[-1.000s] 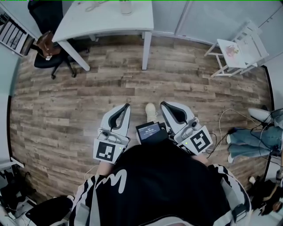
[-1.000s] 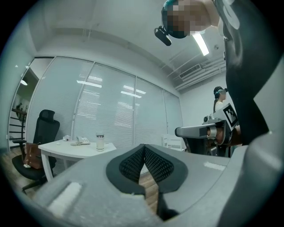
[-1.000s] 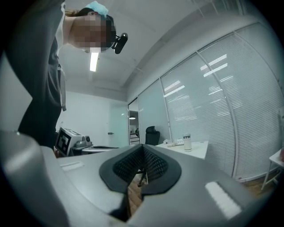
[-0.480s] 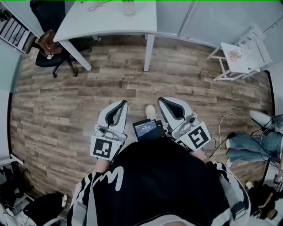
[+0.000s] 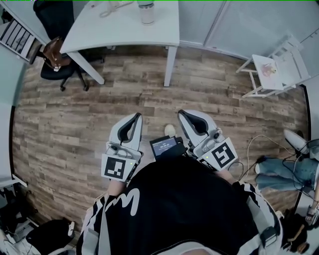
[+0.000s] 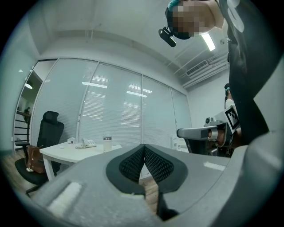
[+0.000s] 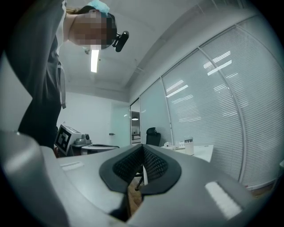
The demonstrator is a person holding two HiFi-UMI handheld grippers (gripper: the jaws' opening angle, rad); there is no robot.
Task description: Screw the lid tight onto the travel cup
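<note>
We hold the left gripper (image 5: 138, 116) and the right gripper (image 5: 181, 113) level at the waist, each with its jaws pressed together on nothing. Wood floor (image 5: 75, 114) lies beyond. The travel cup (image 5: 146, 12) stands upright on the far white surface (image 5: 124, 30), well apart from both. Only the gripper views show the window blinds (image 6: 120, 111).

The travel cup (image 5: 146, 12), a small pale cylinder with a darker band near its top, stands upright on the white table (image 5: 124, 31), toward the table's right end and back from its near edge, too far off to tell how its top is seated.
</note>
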